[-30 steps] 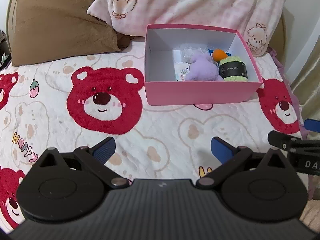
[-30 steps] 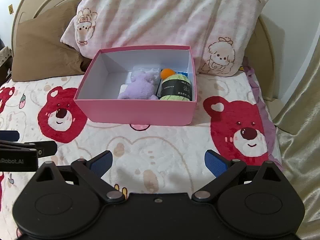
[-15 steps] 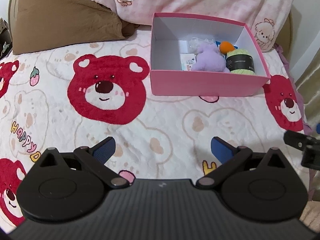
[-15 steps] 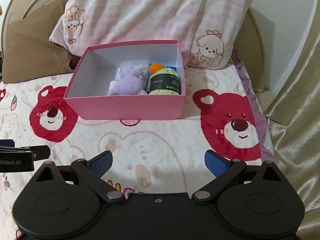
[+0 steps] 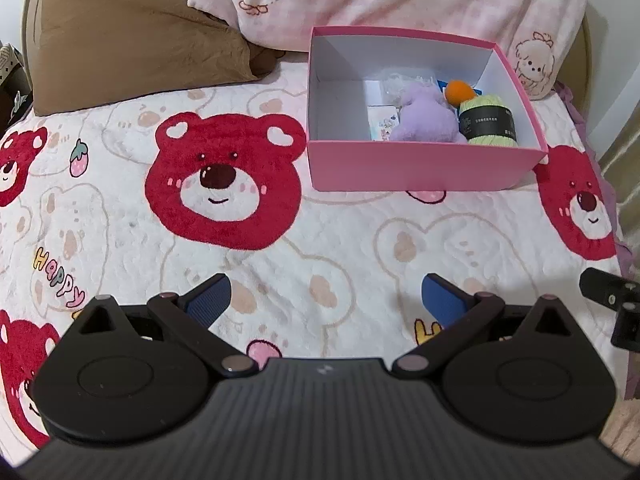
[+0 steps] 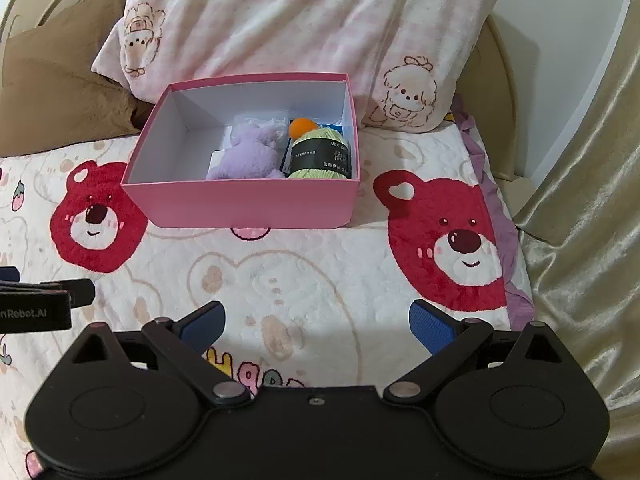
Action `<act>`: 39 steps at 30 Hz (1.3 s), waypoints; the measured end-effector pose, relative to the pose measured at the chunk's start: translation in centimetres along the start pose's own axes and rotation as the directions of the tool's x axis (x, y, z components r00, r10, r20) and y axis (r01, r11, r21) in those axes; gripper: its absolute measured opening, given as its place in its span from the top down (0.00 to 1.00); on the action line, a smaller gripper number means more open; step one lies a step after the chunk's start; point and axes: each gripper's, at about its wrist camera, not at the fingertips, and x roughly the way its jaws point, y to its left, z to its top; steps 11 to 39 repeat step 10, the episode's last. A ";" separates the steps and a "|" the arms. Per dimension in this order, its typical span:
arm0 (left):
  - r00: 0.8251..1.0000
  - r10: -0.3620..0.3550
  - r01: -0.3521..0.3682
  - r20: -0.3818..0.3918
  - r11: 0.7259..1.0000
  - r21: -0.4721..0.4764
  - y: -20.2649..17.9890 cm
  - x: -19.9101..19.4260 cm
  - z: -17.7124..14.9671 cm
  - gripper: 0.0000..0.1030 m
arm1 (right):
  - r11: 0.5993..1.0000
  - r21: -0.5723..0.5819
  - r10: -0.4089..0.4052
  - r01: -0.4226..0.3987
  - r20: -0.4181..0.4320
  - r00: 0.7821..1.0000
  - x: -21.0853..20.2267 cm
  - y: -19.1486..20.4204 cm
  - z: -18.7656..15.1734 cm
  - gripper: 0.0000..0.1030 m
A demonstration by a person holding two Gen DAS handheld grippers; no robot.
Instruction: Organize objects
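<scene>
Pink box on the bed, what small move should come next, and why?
Probably ease both away: the pink box already holds the purple plush, green yarn skein and orange ball, and the left hand-held gripper and right hand-held gripper are open and empty.

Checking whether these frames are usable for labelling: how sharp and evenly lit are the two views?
Left wrist view: pink box and purple plush sharp, light soft, edges bowed by fisheye, corners dark. Right wrist view: yarn label partly legible, the right tool casts a soft shadow on the blanket.
</scene>
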 end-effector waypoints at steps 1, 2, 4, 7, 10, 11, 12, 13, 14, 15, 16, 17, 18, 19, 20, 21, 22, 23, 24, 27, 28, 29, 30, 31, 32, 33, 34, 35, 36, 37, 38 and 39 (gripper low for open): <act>1.000 -0.004 0.004 0.000 1.000 -0.001 0.0 -0.1 0.0 0.00 | 1.000 0.001 0.000 0.000 -0.003 1.000 0.0 0.0 0.0 0.03; 1.000 -0.008 0.008 0.001 1.000 -0.002 0.1 -0.1 0.0 0.00 | 1.000 0.001 -0.001 0.001 -0.003 1.000 0.1 0.0 0.0 0.03; 1.000 -0.011 0.011 0.003 1.000 -0.001 0.1 -0.3 0.0 0.00 | 1.000 -0.004 -0.001 0.001 0.001 1.000 0.1 -0.1 0.1 0.03; 1.000 -0.012 0.012 0.001 1.000 -0.001 0.0 -0.3 0.0 0.00 | 1.000 -0.006 -0.001 0.001 0.003 1.000 0.0 -0.2 0.1 0.03; 1.000 -0.015 0.015 0.002 1.000 0.002 0.0 -0.5 0.0 0.00 | 1.000 -0.009 -0.005 0.005 0.005 1.000 -0.1 -0.1 0.1 0.03; 1.000 -0.015 0.015 0.002 1.000 0.002 0.0 -0.5 0.0 0.00 | 1.000 -0.009 -0.005 0.005 0.005 1.000 -0.1 -0.1 0.1 0.03; 1.000 -0.015 0.015 0.002 1.000 0.002 0.0 -0.5 0.0 0.00 | 1.000 -0.009 -0.005 0.005 0.005 1.000 -0.1 -0.1 0.1 0.03; 1.000 -0.015 0.015 0.002 1.000 0.002 0.0 -0.5 0.0 0.00 | 1.000 -0.009 -0.005 0.005 0.005 1.000 -0.1 -0.1 0.1 0.03; 1.000 -0.015 0.015 0.002 1.000 0.002 0.0 -0.5 0.0 0.00 | 1.000 -0.009 -0.005 0.005 0.005 1.000 -0.1 -0.1 0.1 0.03; 1.000 -0.015 0.015 0.002 1.000 0.002 0.0 -0.5 0.0 0.00 | 1.000 -0.009 -0.005 0.005 0.005 1.000 -0.1 -0.1 0.1 0.03; 1.000 -0.015 0.015 0.002 1.000 0.002 0.0 -0.5 0.0 0.00 | 1.000 -0.009 -0.005 0.005 0.005 1.000 -0.1 -0.1 0.1 0.03; 1.000 -0.015 0.015 0.002 1.000 0.002 0.0 -0.5 0.0 0.00 | 1.000 -0.009 -0.005 0.005 0.005 1.000 -0.1 -0.1 0.1 0.03; 1.000 -0.015 0.015 0.002 1.000 0.002 0.0 -0.5 0.0 0.00 | 1.000 -0.009 -0.005 0.005 0.005 1.000 -0.1 -0.1 0.1 0.03; 1.000 -0.015 0.015 0.002 1.000 0.002 0.0 -0.5 0.0 0.00 | 1.000 -0.009 -0.005 0.005 0.005 1.000 -0.1 -0.1 0.1 0.03; 1.000 -0.015 0.015 0.002 1.000 0.002 0.0 -0.5 0.0 0.00 | 1.000 -0.009 -0.005 0.005 0.005 1.000 -0.1 -0.1 0.1 0.03; 1.000 -0.015 0.015 0.002 1.000 0.002 0.0 -0.5 0.0 0.00 | 1.000 -0.009 -0.005 0.005 0.005 1.000 -0.1 -0.1 0.1 0.03; 1.000 -0.015 0.015 0.002 1.000 0.002 0.0 -0.5 0.0 0.00 | 1.000 -0.009 -0.005 0.005 0.005 1.000 -0.1 -0.1 0.1 0.03; 1.000 -0.015 0.015 0.002 1.000 0.002 0.0 -0.5 0.0 0.00 | 1.000 -0.009 -0.005 0.005 0.005 1.000 -0.1 -0.1 0.1 0.03; 1.000 -0.015 0.015 0.002 1.000 0.002 0.0 -0.5 0.0 0.00 | 1.000 -0.009 -0.005 0.005 0.005 1.000 -0.1 -0.1 0.1 0.03; 1.000 -0.015 0.015 0.002 1.000 0.002 0.0 -0.5 0.0 0.00 | 1.000 -0.009 -0.005 0.005 0.005 1.000 -0.1 -0.1 0.1 0.03; 1.000 -0.015 0.015 0.002 1.000 0.002 0.0 -0.5 0.0 0.00 | 1.000 -0.009 -0.005 0.005 0.005 1.000 -0.1 -0.1 0.1 0.03; 1.000 -0.015 0.015 0.002 1.000 0.002 0.0 -0.5 0.0 0.00 | 1.000 -0.009 -0.005 0.005 0.005 1.000 -0.1 -0.1 0.1 0.03; 1.000 -0.015 0.015 0.002 1.000 0.002 0.0 -0.5 0.0 0.00 | 1.000 -0.009 -0.005 0.005 0.005 1.000 -0.1 -0.1 0.1 0.03; 1.000 -0.015 0.015 0.002 1.000 0.002 0.0 -0.5 0.0 0.00 | 1.000 -0.009 -0.005 0.005 0.005 1.000 -0.1 -0.1 0.1 0.03; 1.000 -0.015 0.015 0.002 1.000 0.002 0.0 -0.5 0.0 0.00 | 1.000 -0.009 -0.005 0.005 0.005 1.000 -0.1 -0.1 0.1 0.03; 1.000 -0.015 0.015 0.002 1.000 0.002 0.0 -0.5 0.0 0.00 | 1.000 -0.009 -0.005 0.005 0.005 1.000 -0.1 -0.1 0.1 0.03; 1.000 -0.015 0.015 0.002 1.000 0.002 0.0 -0.5 0.0 0.00 | 1.000 -0.009 -0.005 0.005 0.005 1.000 -0.1 -0.1 0.1 0.03; 1.000 -0.015 0.015 0.002 1.000 0.002 0.0 -0.5 0.0 0.00 | 1.000 -0.009 -0.005 0.005 0.005 1.000 -0.1 -0.1 0.1 0.03; 1.000 -0.015 0.015 0.002 1.000 0.002 0.0 -0.5 0.0 0.00 | 1.000 -0.009 -0.005 0.005 0.005 1.000 -0.1 -0.1 0.1 0.03; 1.000 -0.015 0.015 0.002 1.000 0.002 0.0 -0.5 0.0 0.00 | 1.000 -0.009 -0.005 0.005 0.005 1.000 -0.1 -0.1 0.1 0.03; 1.000 -0.015 0.015 0.002 1.000 0.002 0.0 -0.5 0.0 0.00 | 1.000 -0.009 -0.005 0.005 0.005 1.000 -0.1 -0.1 0.1 0.03; 1.000 -0.015 0.015 0.002 1.000 0.002 0.0 -0.5 0.0 0.00 | 1.000 -0.009 -0.005 0.005 0.005 1.000 -0.1 -0.1 0.1 0.03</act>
